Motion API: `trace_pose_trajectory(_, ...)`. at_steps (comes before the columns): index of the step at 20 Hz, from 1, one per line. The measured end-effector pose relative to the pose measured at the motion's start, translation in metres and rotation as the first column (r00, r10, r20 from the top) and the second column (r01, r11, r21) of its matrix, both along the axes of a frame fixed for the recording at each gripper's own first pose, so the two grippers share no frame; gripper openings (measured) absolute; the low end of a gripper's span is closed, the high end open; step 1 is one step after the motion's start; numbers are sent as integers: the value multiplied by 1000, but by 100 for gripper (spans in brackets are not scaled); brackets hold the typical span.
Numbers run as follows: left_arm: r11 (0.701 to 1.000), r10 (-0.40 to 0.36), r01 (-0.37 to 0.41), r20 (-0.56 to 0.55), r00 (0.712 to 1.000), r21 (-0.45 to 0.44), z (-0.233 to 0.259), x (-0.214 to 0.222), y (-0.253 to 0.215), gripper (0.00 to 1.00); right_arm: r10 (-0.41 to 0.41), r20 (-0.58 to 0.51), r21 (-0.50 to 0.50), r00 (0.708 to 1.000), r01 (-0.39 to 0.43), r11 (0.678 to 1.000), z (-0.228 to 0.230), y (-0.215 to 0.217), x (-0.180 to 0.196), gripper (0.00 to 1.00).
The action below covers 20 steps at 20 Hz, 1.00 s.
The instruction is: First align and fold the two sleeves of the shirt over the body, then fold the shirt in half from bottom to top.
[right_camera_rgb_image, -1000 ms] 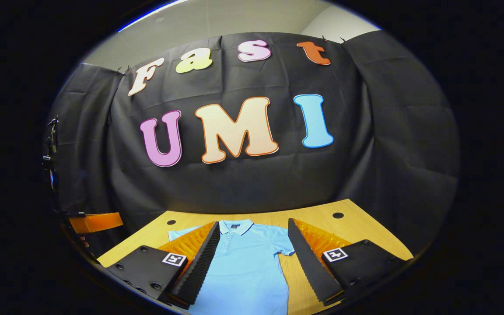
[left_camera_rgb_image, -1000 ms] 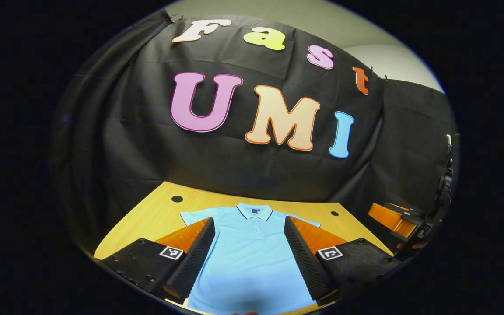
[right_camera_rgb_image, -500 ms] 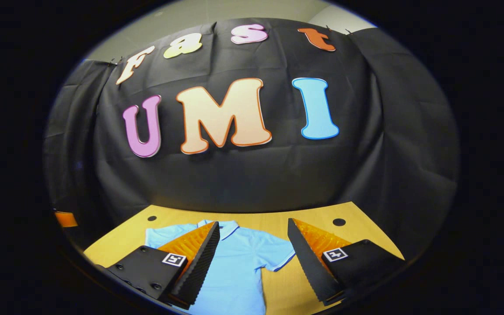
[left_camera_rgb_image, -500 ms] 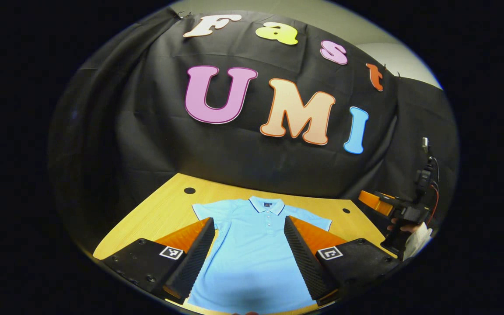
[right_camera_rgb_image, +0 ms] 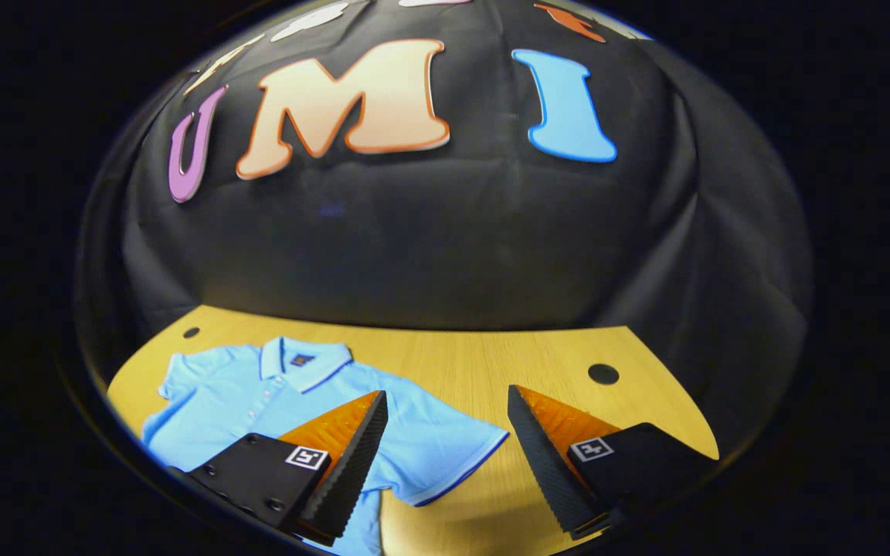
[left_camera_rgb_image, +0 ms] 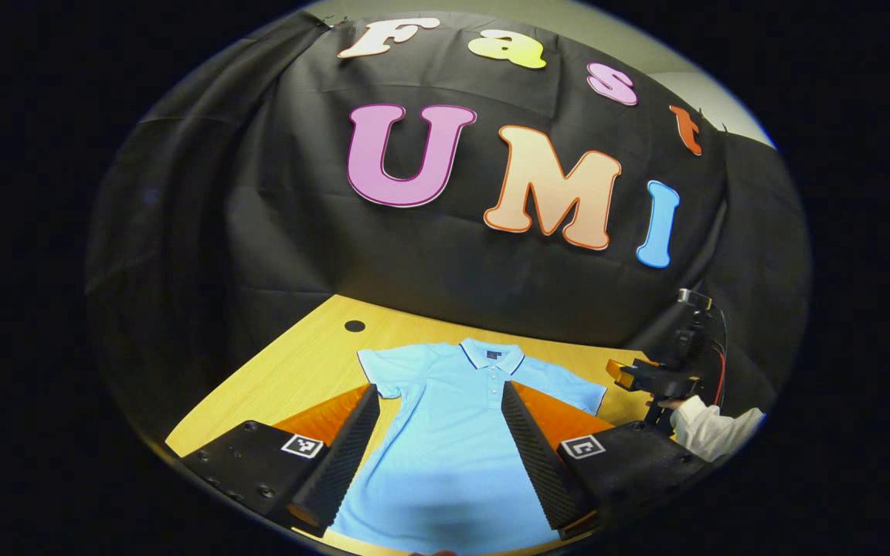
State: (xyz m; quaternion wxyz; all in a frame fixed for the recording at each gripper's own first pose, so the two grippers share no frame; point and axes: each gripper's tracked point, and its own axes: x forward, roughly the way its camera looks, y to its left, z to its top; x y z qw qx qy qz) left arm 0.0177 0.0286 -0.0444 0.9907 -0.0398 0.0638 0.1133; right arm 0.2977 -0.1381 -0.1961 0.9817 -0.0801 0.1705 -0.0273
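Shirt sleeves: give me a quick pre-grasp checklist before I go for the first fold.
1. Shirt flat on the table, collar away from me: ok.
2. Both sleeves unfolded, spread out: ok.
3. Right sleeve lies between the right hand-held gripper fingers' line: ok.
4. Right hand-held gripper open: ok.
5. Left hand-held gripper open, over the shirt body rather than the left sleeve: not ok.
6. Height above the cloth: cannot tell.

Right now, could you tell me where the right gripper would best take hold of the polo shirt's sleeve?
Probably at the sleeve cuff, the dark-trimmed outer edge, coming in from the bare table beside it. The light blue polo shirt lies flat and spread, and that cuff sits between the open right gripper fingers.
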Motion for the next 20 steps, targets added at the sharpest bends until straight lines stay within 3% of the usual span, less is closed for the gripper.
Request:
trace_pose_trajectory(4,1000,6,-5,-25,1000,27,-9,2,-11,95,5,-130,-1,991,-5,1000,-62,-7,14,98)
trace_pose_trajectory(6,1000,-6,7,-43,999,14,-17,6,-19,95,-6,-166,15,986,9,1000,-79,-9,19,94)
trace_pose_trajectory(8,1000,-13,14,-63,998,11,-24,7,-26,95,-22,-181,30,983,28,999,-86,-14,21,98)
trace_pose_trajectory(12,999,-44,45,-65,997,13,-23,11,-42,95,-43,-201,55,979,55,997,-98,-21,25,94)
trace_pose_trajectory(13,999,-50,51,-67,996,18,-27,11,-45,95,-45,-204,54,978,57,997,-99,-21,24,98)
trace_pose_trajectory(15,998,-64,65,-72,995,14,-29,14,-50,95,-30,-196,57,980,42,997,-99,-18,27,94)
trace_pose_trajectory(18,997,-80,79,-74,994,-3,-29,15,-56,95,-9,-198,82,980,25,996,-100,-8,28,65)
trace_pose_trajectory(20,997,-79,78,-78,994,-8,-32,12,-55,95,-4,-204,99,979,25,995,-102,-1,27,34)
